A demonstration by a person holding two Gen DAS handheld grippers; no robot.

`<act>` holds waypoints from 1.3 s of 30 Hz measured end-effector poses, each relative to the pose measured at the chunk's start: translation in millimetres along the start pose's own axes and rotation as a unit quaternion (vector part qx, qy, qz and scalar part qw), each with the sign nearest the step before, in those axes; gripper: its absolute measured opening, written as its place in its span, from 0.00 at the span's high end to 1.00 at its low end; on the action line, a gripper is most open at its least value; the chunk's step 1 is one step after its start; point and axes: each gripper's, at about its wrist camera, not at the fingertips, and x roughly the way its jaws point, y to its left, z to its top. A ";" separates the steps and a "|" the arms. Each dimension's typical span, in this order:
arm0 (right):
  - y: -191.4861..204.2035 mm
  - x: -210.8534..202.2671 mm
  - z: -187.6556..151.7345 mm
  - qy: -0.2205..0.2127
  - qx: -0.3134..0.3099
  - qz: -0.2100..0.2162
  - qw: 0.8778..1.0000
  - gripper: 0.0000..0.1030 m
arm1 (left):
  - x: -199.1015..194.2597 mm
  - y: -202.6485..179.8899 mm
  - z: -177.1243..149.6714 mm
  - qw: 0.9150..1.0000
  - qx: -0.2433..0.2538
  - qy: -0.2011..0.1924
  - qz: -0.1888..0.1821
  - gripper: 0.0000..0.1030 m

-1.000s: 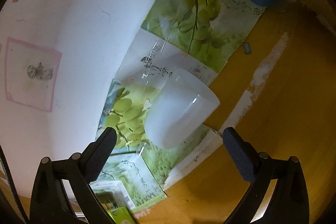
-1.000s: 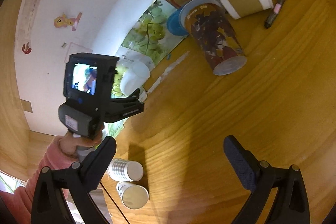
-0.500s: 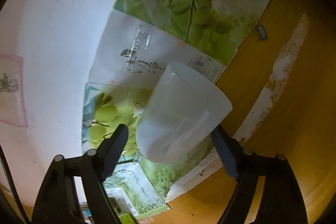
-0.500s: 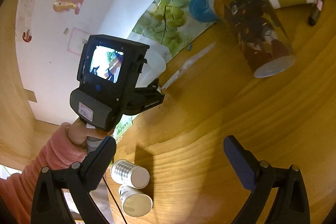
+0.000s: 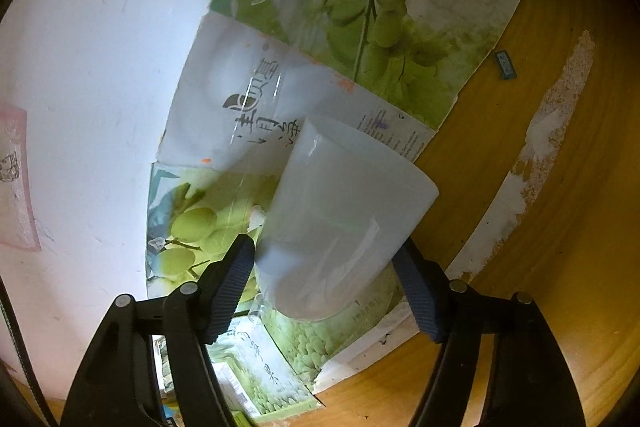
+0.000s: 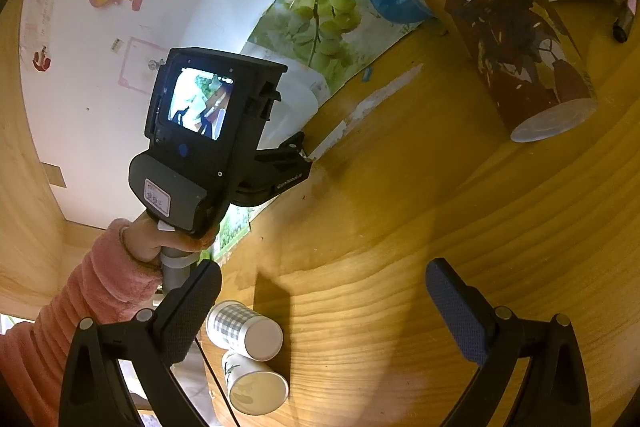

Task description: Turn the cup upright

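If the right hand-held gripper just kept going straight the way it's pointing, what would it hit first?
Probably just the bare wooden table. The right hand-held gripper is open, with nothing between its fingers. The tall brown patterned cup lies off to the right of that line, though depth is hard to judge.

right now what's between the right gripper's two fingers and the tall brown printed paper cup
Only bare wooden tabletop, seen in the right wrist view. The right gripper hangs open, well short of the tall brown printed paper cup.

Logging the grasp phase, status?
Left tool shut on white cup, cup inverted on the table. Right tool open, empty, hovering. Nothing blocking.
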 end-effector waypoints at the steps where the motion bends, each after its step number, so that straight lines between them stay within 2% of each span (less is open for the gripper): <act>1: 0.4 0.1 0.0 0.000 0.000 0.000 1.000 0.00 | 0.2 1.7 -0.6 1.000 -0.002 0.002 -0.004 0.29; 8: 5.1 -2.2 0.3 0.011 -0.014 -0.004 1.000 0.00 | -18.8 14.2 -4.3 0.999 -0.025 0.013 -0.034 0.31; 12: 8.6 -8.2 0.4 0.014 -0.027 -0.012 0.999 0.00 | -44.4 21.9 -4.3 0.996 -0.055 0.022 -0.068 0.33; 17: 14.4 -24.5 -4.9 0.009 -0.042 -0.022 0.999 0.00 | -79.6 36.6 -16.4 0.986 -0.106 0.031 -0.127 0.35; 20: 18.2 -35.3 -9.5 0.003 -0.048 -0.025 0.999 0.00 | -98.7 43.6 -27.8 0.974 -0.142 0.039 -0.170 0.36; 23: 21.6 -45.7 -15.5 0.002 -0.056 -0.026 0.998 0.00 | -115.4 49.6 -45.6 0.959 -0.181 0.041 -0.215 0.36; 26: 25.3 -53.7 -22.5 0.011 -0.071 -0.029 0.997 0.00 | -132.0 46.1 -64.0 0.938 -0.223 0.047 -0.262 0.36; 31: 33.5 -67.9 -41.1 0.023 -0.099 -0.038 0.994 0.00 | -143.1 32.0 -107.7 0.885 -0.300 0.056 -0.352 0.36; 35: 39.4 -73.9 -66.1 0.034 -0.134 -0.068 0.988 0.00 | -158.3 23.2 -139.6 0.858 -0.340 0.049 -0.381 0.36; 37: 38.1 -74.4 -79.1 0.045 -0.129 -0.066 0.988 0.00 | -165.4 14.4 -157.1 0.845 -0.356 0.044 -0.397 0.36; 39: 37.1 -73.4 -95.2 0.061 -0.122 -0.064 0.989 0.00 | -166.3 6.3 -170.2 0.835 -0.367 0.042 -0.409 0.36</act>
